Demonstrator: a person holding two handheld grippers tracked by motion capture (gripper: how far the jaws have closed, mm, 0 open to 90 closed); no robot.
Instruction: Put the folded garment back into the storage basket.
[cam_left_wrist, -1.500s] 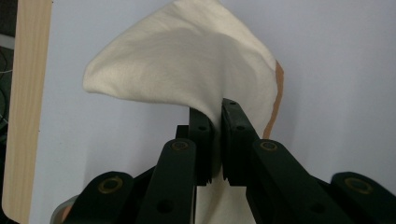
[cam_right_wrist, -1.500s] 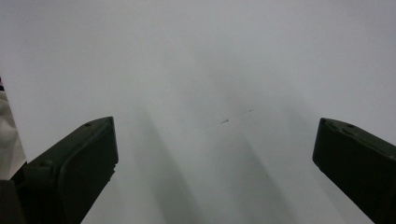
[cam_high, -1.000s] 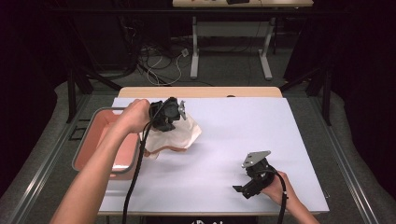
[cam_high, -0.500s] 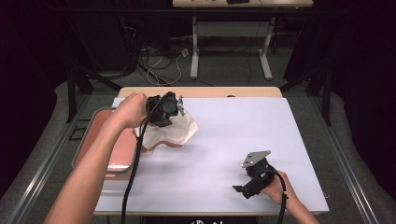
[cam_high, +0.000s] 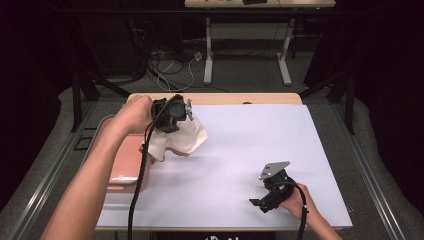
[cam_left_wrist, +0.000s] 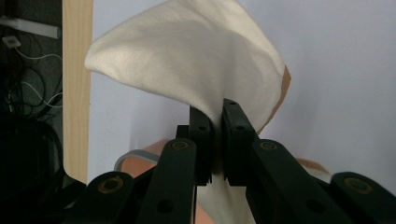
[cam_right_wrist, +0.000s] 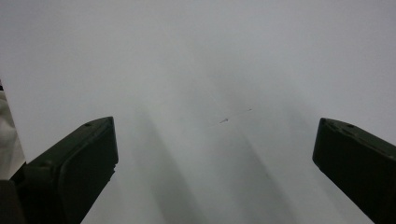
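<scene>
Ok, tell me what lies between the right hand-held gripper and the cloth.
Bare white table: in the high view nothing lies between the right hand-held gripper and the cloth.

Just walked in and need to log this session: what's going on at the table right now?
A person works with a gripper in each hand. The left gripper is shut on a cream cloth and holds it lifted at the table's left side, beside a pink tray; part of the cloth hangs down toward the white table top. The right gripper sits low over the table's near right part, jaws wide open, holding nothing.
</scene>
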